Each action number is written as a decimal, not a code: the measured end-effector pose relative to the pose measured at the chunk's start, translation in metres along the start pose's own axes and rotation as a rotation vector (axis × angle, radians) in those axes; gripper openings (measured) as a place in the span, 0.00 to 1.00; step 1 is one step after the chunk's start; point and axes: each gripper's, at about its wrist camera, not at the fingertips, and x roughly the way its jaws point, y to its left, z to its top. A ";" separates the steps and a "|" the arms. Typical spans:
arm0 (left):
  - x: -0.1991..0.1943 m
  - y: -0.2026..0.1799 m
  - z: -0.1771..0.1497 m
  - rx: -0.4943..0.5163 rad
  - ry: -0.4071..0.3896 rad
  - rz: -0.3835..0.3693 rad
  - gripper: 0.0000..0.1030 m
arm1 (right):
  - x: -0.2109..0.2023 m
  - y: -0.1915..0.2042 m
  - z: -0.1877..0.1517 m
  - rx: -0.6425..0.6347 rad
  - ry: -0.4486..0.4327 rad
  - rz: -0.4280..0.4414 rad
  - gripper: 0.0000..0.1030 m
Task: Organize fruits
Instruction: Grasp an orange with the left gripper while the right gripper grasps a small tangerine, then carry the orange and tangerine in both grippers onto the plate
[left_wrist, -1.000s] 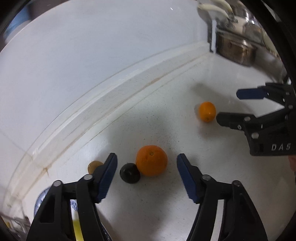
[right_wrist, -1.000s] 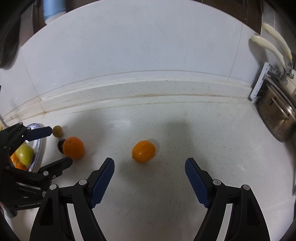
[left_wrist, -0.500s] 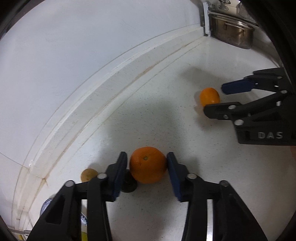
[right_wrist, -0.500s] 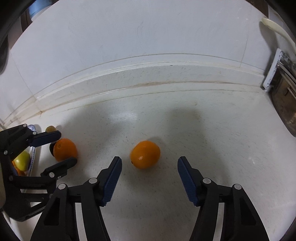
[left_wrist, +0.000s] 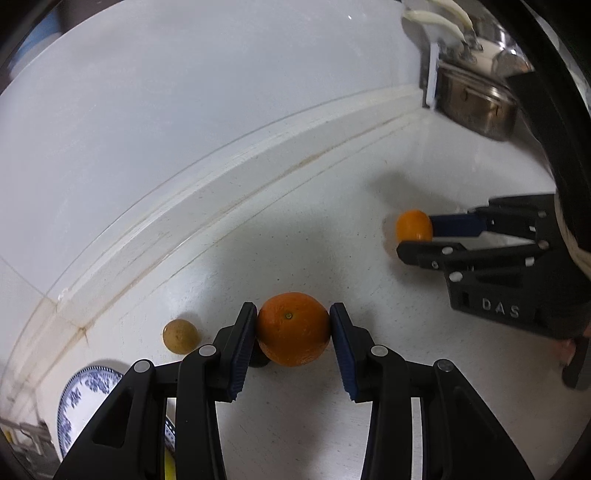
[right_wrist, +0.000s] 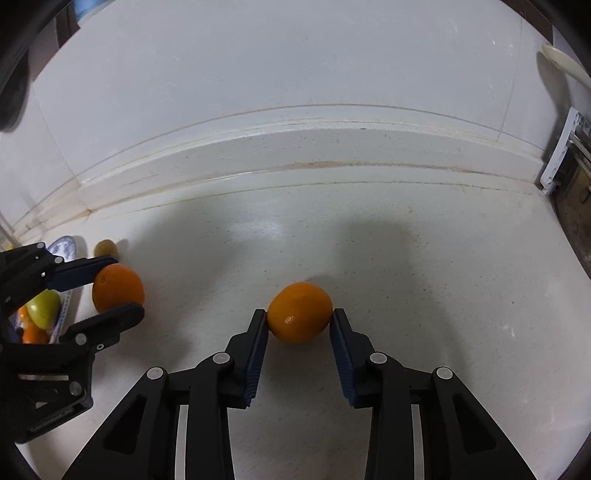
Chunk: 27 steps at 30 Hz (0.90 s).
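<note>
Both grippers stand on a white countertop (right_wrist: 424, 295) against a white wall, each pitched down at a fruit. The left gripper (left_wrist: 293, 334) has its blue pads pressed on either side of a large orange (left_wrist: 293, 334); its jaws have just been closing and now clamp that fruit, which appears to rest on the counter. The right gripper (right_wrist: 300, 325) has likewise just been closing, and its pad tips now pinch a smaller orange (right_wrist: 300, 313), also seemingly on the surface.

A small yellow-brown fruit (left_wrist: 180, 336) lies just beside the left gripper's outer finger; a dark round object (left_wrist: 258, 360) is mostly hidden behind that finger. A blue-and-white plate (left_wrist: 79, 398) already holding a green fruit (right_wrist: 44, 308) and other orange pieces sits at the far left. A metal pot (left_wrist: 476, 107) stands in the far corner.

Risks noted:
- The right grip catches only at the pad tips, near the orange's widest part; on lifting, the fruit could slip forward and roll.
- Smooth, rounded peel could slide between the pads if the wrist rolls.
- The left finger is close to the dark object and small fruit; a sideways lift could knock them.
- The plate is already loaded, so an added orange may roll off.
</note>
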 end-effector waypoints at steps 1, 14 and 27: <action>-0.003 0.000 -0.001 -0.011 -0.003 -0.004 0.39 | -0.004 0.001 -0.002 0.002 -0.007 0.005 0.34; -0.054 0.008 -0.022 -0.112 -0.099 -0.027 0.39 | -0.063 0.026 -0.014 -0.037 -0.107 0.054 0.34; -0.115 0.035 -0.061 -0.202 -0.188 -0.009 0.39 | -0.105 0.072 -0.027 -0.099 -0.176 0.102 0.34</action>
